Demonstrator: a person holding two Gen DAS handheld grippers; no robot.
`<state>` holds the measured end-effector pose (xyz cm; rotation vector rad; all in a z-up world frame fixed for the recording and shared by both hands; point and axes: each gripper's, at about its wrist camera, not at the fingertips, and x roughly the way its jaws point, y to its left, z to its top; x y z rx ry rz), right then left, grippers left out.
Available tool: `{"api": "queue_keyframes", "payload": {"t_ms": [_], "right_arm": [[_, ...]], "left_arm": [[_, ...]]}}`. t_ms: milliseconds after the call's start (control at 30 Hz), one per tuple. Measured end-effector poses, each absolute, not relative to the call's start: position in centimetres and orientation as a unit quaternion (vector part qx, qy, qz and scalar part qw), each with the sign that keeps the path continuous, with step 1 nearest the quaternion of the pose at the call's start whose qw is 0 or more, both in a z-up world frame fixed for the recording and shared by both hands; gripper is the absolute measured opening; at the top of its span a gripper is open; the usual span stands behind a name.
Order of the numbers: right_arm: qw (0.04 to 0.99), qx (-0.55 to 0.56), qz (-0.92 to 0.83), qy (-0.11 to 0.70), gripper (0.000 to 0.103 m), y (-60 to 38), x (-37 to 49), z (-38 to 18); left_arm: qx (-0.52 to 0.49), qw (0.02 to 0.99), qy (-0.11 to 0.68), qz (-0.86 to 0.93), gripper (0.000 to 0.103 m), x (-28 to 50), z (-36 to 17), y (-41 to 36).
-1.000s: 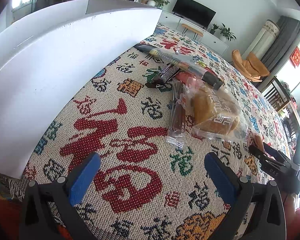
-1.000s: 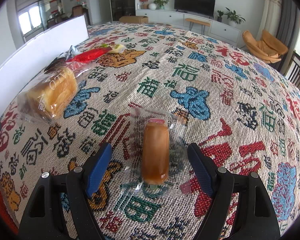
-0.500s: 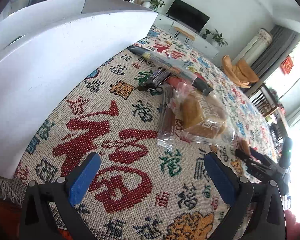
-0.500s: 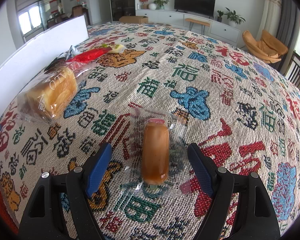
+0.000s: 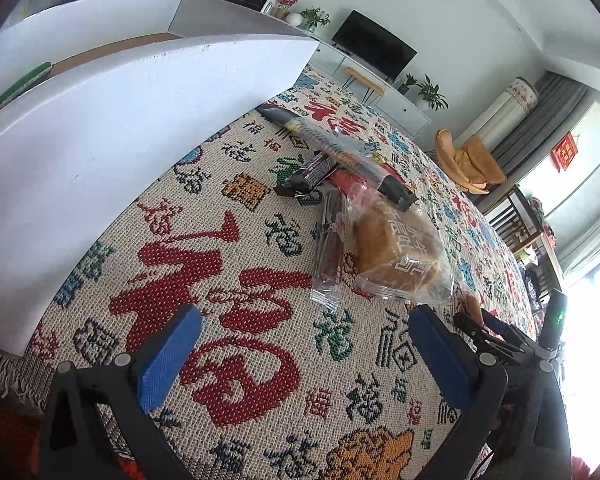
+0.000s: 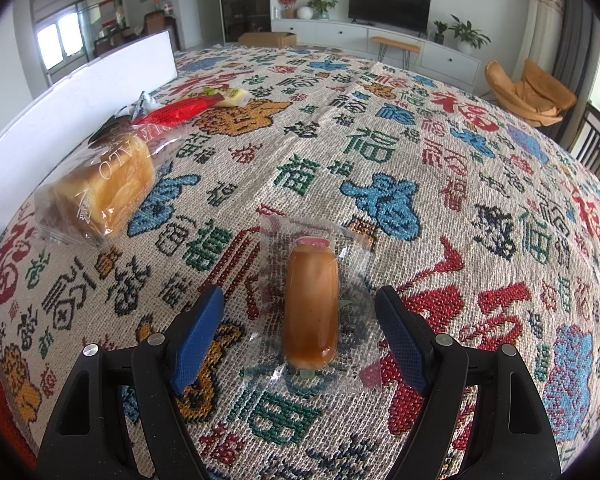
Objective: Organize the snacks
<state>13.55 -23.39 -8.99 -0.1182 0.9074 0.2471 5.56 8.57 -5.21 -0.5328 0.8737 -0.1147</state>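
Note:
A wrapped sausage-shaped bun (image 6: 311, 308) lies on the patterned cloth, between the spread blue pads of my right gripper (image 6: 300, 336), which is open and not touching it. A bagged bread loaf (image 6: 104, 192) lies to the left, also in the left wrist view (image 5: 396, 252). There, a clear-wrapped meat stick (image 5: 329, 256), a dark candy bar (image 5: 310, 174) and a long dark packet (image 5: 340, 152) lie beside the loaf. My left gripper (image 5: 306, 356) is open and empty, short of the meat stick. The right gripper shows at its right edge (image 5: 500, 340).
A white box (image 5: 120, 128) with an open top stands along the left of the table, also in the right wrist view (image 6: 80, 104). A red packet (image 6: 176, 112) and a yellow packet (image 6: 232, 98) lie beyond the loaf. The table edge is close below both grippers.
The left gripper's view has shifted: the snacks sit lower and more to the left in frame and the box top shows more. The right gripper and bun have not moved.

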Motion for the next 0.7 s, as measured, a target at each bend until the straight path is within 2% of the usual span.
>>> {"api": "queue_keyframes", "payload": {"t_ms": [100,200,267,333,400,600,667,700], "right_arm": [[0.890,-0.057,0.119,0.437,0.081,-23.4,13.5,-9.0],[0.890,-0.057,0.119,0.437,0.081,-23.4,13.5,-9.0],[0.890,-0.057,0.119,0.437,0.081,-23.4,13.5,-9.0],[0.890,-0.057,0.119,0.437,0.081,-23.4,13.5,-9.0],[0.890,-0.057,0.119,0.436,0.081,-23.4,13.5,-9.0],[0.890,-0.057,0.119,0.436,0.081,-23.4,13.5,-9.0],[0.890,-0.057,0.119,0.436,0.081,-23.4,13.5,-9.0],[0.890,-0.057,0.119,0.436,0.081,-23.4,13.5,-9.0]], "left_arm": [[-0.243,0.870,0.427,-0.037,0.102,6.7,-4.8,8.8],[-0.188,0.881,0.434,-0.009,0.097,8.7,-4.0,8.5],[-0.161,0.879,0.449,-0.005,0.092,10.4,-4.1,8.1],[-0.137,0.871,0.472,-0.003,0.078,12.4,-4.6,7.4],[-0.124,0.860,0.495,-0.013,0.071,14.1,-5.3,6.6],[-0.065,0.858,0.510,-0.026,0.065,15.8,-6.3,3.0],[-0.024,0.863,0.504,-0.011,0.049,15.8,-6.4,2.0],[-0.006,0.865,0.502,-0.007,0.031,15.8,-6.3,1.7]]}}
